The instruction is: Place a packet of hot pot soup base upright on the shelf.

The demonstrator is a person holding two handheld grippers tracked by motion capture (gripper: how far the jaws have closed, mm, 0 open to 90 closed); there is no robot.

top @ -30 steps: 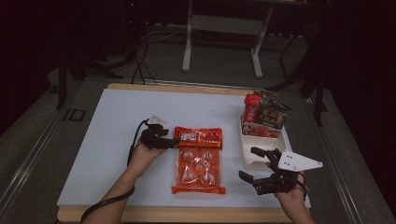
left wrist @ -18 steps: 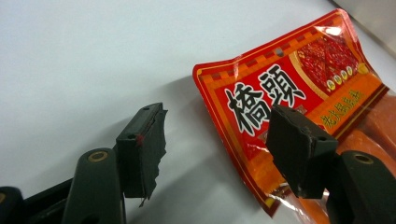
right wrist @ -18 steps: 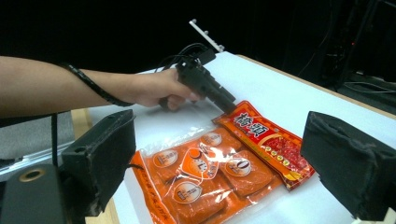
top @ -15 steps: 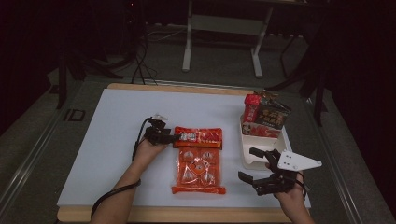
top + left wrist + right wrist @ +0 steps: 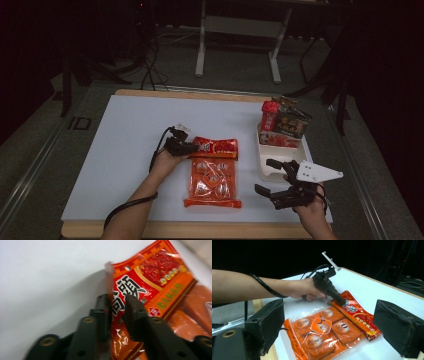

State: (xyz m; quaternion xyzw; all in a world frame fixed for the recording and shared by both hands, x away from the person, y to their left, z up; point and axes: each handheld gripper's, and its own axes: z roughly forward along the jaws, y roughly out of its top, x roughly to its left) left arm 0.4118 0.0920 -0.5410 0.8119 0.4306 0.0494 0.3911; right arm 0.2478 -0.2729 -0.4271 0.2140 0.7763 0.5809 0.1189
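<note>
With jaws just closing, left tool [image 5: 117,306] clenched on red sauce packet [image 5: 216,146], left end. Packet long axis 9-to-3 across counter [image 5: 125,130]; right tool [image 5: 272,175] released, idle at 4 o'clock.

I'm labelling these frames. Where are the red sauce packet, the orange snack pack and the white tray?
red sauce packet [image 5: 150,280]: left gripper view, printed front.
orange snack pack [image 5: 212,181]: high view, middle of the clear front.
white tray [image 5: 272,170]: high view, bare near end.
</note>
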